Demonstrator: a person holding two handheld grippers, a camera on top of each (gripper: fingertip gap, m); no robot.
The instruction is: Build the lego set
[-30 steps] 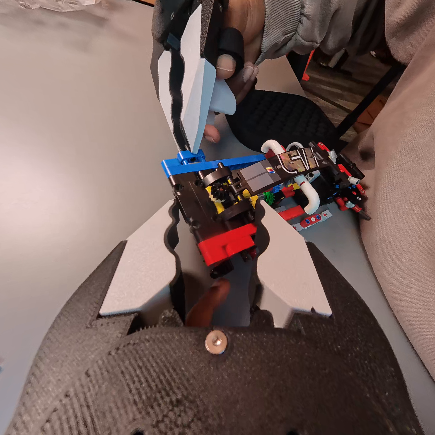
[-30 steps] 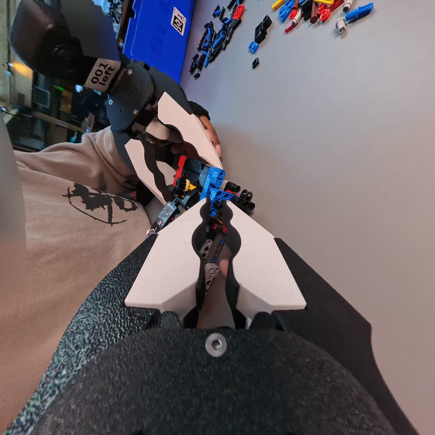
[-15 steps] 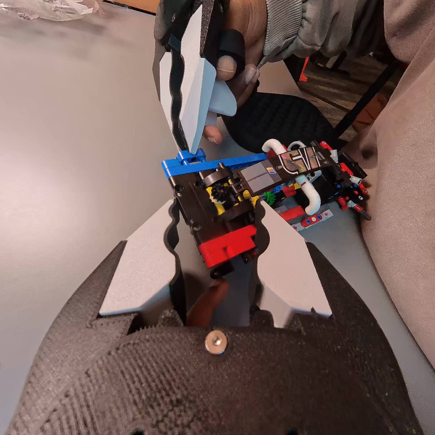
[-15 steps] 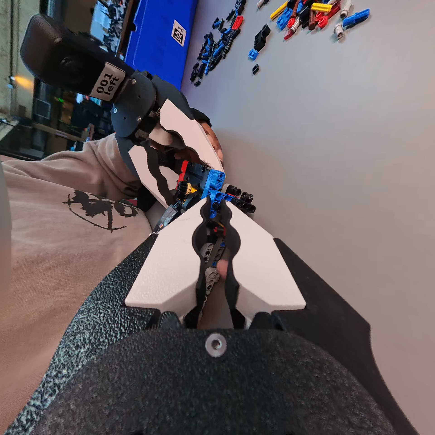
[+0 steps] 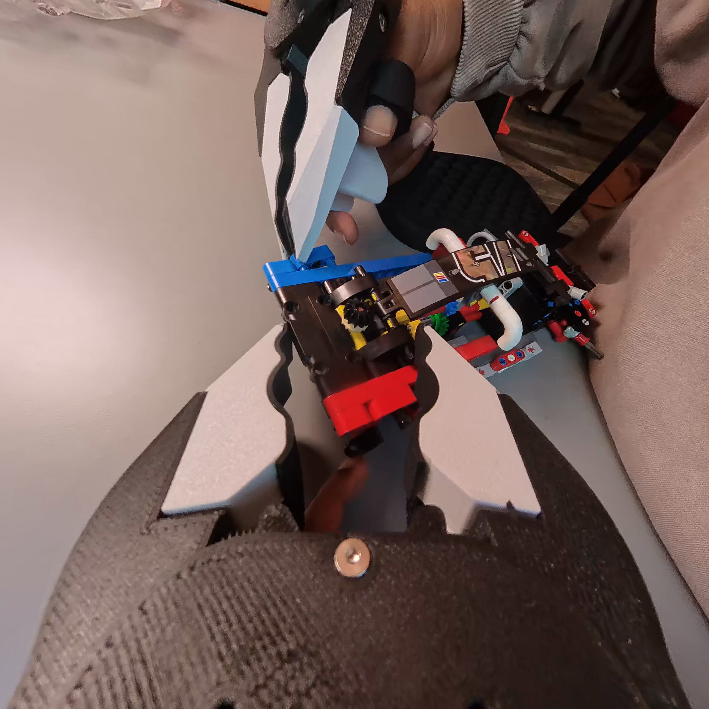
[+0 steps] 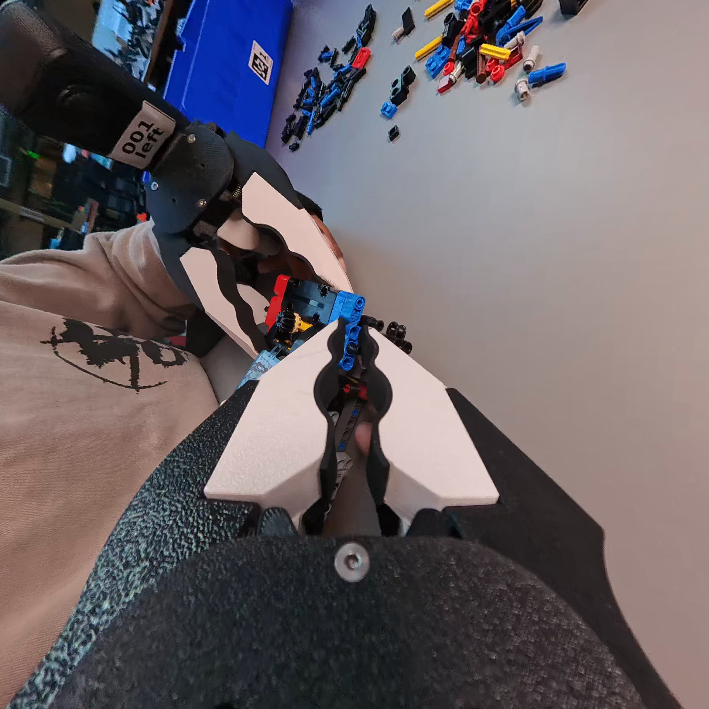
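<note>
A partly built lego car (image 5: 368, 326), black with red, blue, yellow and white parts, is held just above the grey table (image 5: 115, 230). My left gripper (image 5: 353, 337) is shut on its black and red rear end, one finger on each side. My right gripper (image 5: 297, 253) comes down from above, shut on the blue beam (image 5: 307, 272) at the model's edge. In the right wrist view the right gripper (image 6: 352, 329) pinches that blue beam (image 6: 349, 341), and the left gripper (image 6: 303, 318) holds the model (image 6: 307, 307) from the upper left.
Piles of loose lego pieces (image 6: 330, 84) (image 6: 483, 50) lie far off on the table, next to a blue bin (image 6: 226, 65). The person's beige sweatshirt (image 6: 76, 383) is close on the side. A black chair seat (image 5: 468, 199) is beyond the table edge.
The right gripper has slid a little further onto the blue beam, which now sits deeper between its fingers. The left gripper and the model have barely moved.
</note>
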